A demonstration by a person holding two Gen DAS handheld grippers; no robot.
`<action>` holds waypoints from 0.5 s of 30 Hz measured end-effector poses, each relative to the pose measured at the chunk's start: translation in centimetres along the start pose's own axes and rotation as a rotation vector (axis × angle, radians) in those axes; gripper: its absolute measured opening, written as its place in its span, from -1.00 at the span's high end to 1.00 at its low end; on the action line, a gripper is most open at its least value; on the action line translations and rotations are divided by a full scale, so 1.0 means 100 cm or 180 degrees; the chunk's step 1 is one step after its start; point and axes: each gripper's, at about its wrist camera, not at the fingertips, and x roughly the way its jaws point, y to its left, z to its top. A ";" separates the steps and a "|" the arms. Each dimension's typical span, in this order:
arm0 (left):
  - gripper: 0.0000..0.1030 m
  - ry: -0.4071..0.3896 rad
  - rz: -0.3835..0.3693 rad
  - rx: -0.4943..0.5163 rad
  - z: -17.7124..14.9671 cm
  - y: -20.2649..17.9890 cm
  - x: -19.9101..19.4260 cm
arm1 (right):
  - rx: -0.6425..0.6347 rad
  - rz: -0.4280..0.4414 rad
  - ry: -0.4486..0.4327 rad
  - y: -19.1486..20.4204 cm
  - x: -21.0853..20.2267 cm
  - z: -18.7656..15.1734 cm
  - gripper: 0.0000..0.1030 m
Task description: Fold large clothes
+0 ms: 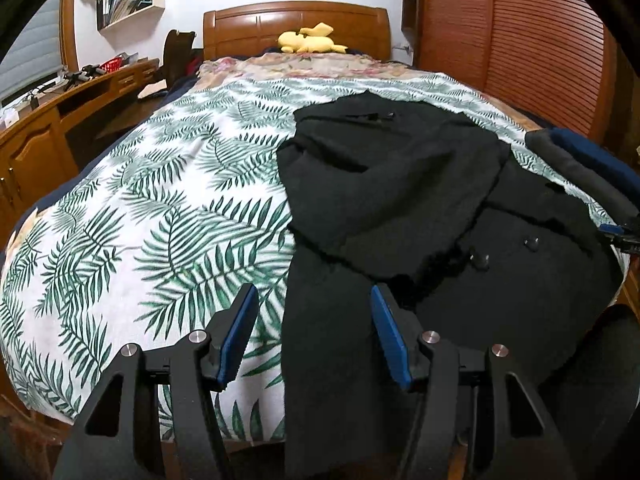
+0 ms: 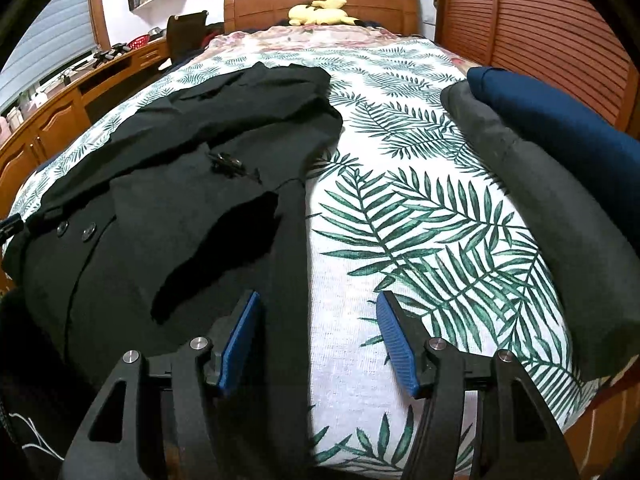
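Note:
A large black coat with dark buttons lies spread on the bed, its sleeves folded across the front and its hem hanging over the near edge. It also shows in the right wrist view. My left gripper is open and empty, above the coat's left edge at the foot of the bed. My right gripper is open and empty, above the coat's right edge. The tip of the right gripper peeks in at the far right of the left wrist view.
The bed has a white cover with green fern leaves. A grey and blue folded pile lies on the bed's right side. A yellow plush toy sits by the wooden headboard. A wooden desk runs along the left; slatted wardrobe doors stand right.

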 end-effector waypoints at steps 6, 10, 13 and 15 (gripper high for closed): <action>-0.16 0.0101 0.0002 -0.0035 -0.012 0.007 0.008 | -0.0027 0.0122 0.0024 -0.001 0.003 -0.003 -0.21; -0.16 0.0091 0.0005 -0.0016 -0.018 0.008 0.007 | -0.0158 0.0323 0.0075 0.007 0.007 -0.005 -0.20; -0.16 0.0092 0.0003 -0.0026 -0.017 0.008 0.008 | -0.0222 0.0446 0.0056 0.014 0.004 -0.006 -0.18; -0.16 0.0090 0.0009 -0.0023 -0.018 0.008 0.008 | -0.0238 0.0525 0.0024 0.017 0.000 -0.005 -0.15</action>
